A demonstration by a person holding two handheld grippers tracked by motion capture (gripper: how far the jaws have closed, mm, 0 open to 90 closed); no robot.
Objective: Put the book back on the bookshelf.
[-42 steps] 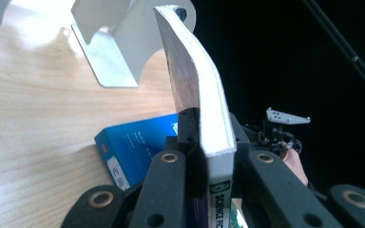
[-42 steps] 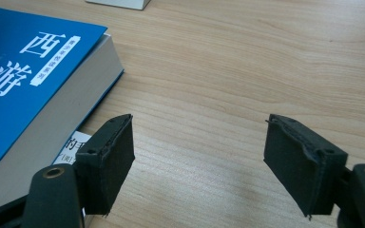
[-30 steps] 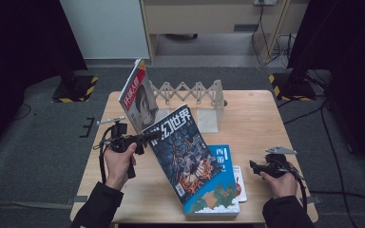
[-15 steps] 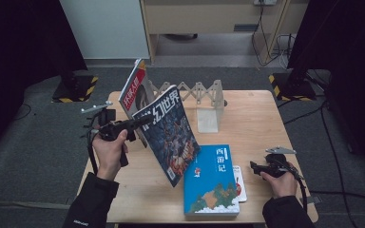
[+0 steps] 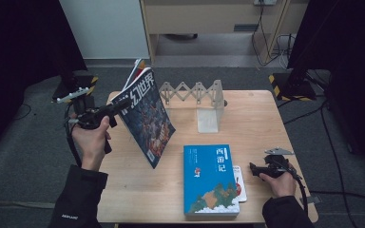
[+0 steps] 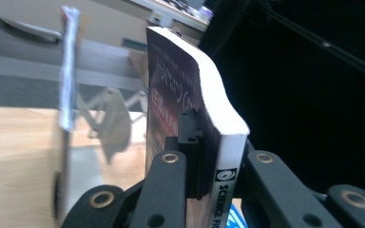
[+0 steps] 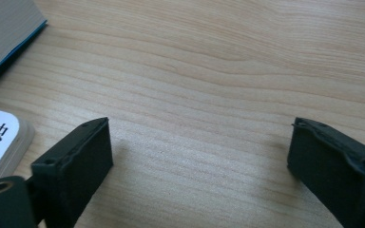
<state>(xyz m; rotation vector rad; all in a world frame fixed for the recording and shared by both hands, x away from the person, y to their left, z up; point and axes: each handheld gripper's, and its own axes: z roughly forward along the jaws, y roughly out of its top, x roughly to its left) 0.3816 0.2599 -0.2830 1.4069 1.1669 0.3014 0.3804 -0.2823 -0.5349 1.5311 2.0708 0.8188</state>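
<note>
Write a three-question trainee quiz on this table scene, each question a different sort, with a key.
1. True or false: the left gripper is shut on the science fiction magazine.
2. Multiple choice: the blue book is (a) lying flat on the table, (b) standing in the book rack, (c) held in the air.
3. Fill in: the right gripper has its jaws ____ with bare wood between them.

Key:
1. True: its pads press both sides near the spine.
2. a
3. open
</note>
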